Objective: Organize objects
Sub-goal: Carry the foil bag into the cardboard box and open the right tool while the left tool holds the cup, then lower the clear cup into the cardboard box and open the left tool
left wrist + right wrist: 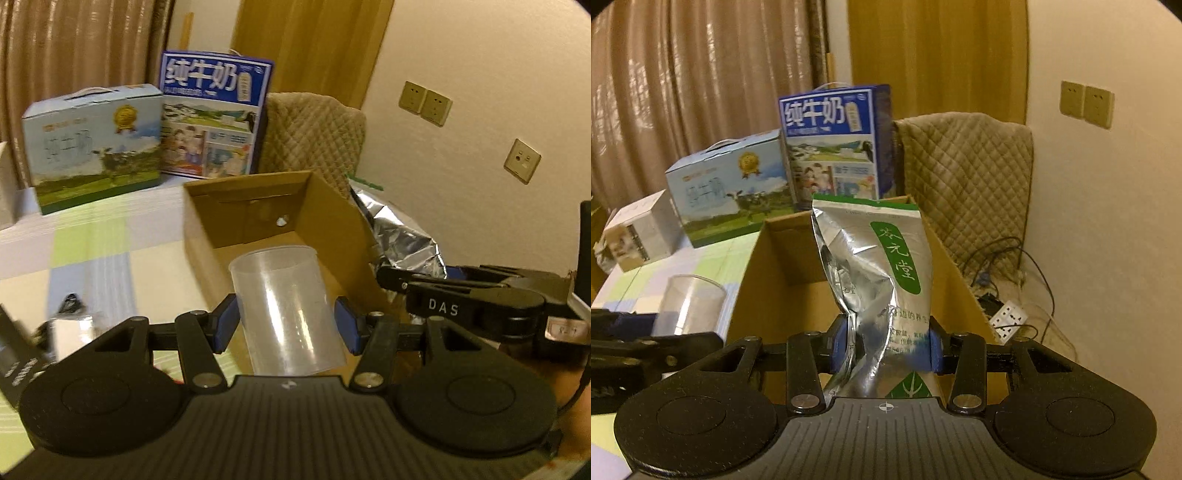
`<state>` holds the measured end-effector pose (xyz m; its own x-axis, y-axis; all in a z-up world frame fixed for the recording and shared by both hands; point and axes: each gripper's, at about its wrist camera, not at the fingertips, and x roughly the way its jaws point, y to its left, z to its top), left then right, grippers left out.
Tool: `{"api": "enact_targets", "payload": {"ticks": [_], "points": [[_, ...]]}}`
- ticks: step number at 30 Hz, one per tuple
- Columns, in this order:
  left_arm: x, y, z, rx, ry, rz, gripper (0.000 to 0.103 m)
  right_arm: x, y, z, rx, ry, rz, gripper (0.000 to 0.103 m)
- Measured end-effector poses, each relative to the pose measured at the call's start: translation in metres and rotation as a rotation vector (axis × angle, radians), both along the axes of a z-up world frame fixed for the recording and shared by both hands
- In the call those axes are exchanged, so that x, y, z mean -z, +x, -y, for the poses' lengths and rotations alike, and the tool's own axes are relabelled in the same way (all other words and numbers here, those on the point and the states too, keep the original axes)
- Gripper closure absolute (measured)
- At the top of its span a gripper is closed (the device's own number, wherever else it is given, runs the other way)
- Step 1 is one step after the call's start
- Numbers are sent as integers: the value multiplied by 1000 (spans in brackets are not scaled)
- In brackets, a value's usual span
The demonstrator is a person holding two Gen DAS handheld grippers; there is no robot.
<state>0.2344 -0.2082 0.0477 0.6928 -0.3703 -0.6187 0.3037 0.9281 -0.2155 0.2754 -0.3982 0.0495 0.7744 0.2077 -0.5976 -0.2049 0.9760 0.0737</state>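
My left gripper (286, 326) is shut on a clear plastic cup (284, 310), its blue pads (226, 325) pressing both sides, and holds it over the open cardboard box (332, 218). My right gripper (884, 349) is shut on a crumpled silver foil pouch (879, 280) with a green label, upright above the same cardboard box (775, 273). In the right wrist view the cup (692, 304) and the left gripper's black arm (646, 350) appear at the left. In the left wrist view the pouch (402, 236) and the right gripper's body (472, 306) lie to the right.
Two milk cartons (96, 147) (216, 114) stand at the back of the checked tablecloth (92, 240). A quilted chair back (964, 181) is behind the box. A small white box (639, 232) sits far left. A power strip (1008, 319) and cables lie on the floor at right.
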Motion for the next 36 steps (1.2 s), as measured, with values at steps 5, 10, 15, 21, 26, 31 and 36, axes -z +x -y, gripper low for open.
{"api": "enact_targets", "payload": {"ticks": [5,10,15,21,26,31,36], "points": [[10,14,9,5,-76,-14,28,2,6,11,28,22,-5,64],[10,12,-1,-39,-33,10,28,2,8,14,25,26,-1,64],[5,3,-21,-97,-17,32,28,0,9,7,2,36,6,64],[6,-3,-44,-147,-21,25,28,2,14,-8,-21,22,13,62],[6,-7,-56,-171,-19,32,26,9,16,-14,-29,41,38,43],[9,-13,-69,-190,-8,26,23,2,9,-8,12,72,103,40],[11,-19,-86,-229,4,21,21,3,9,-6,20,76,94,38]]}}
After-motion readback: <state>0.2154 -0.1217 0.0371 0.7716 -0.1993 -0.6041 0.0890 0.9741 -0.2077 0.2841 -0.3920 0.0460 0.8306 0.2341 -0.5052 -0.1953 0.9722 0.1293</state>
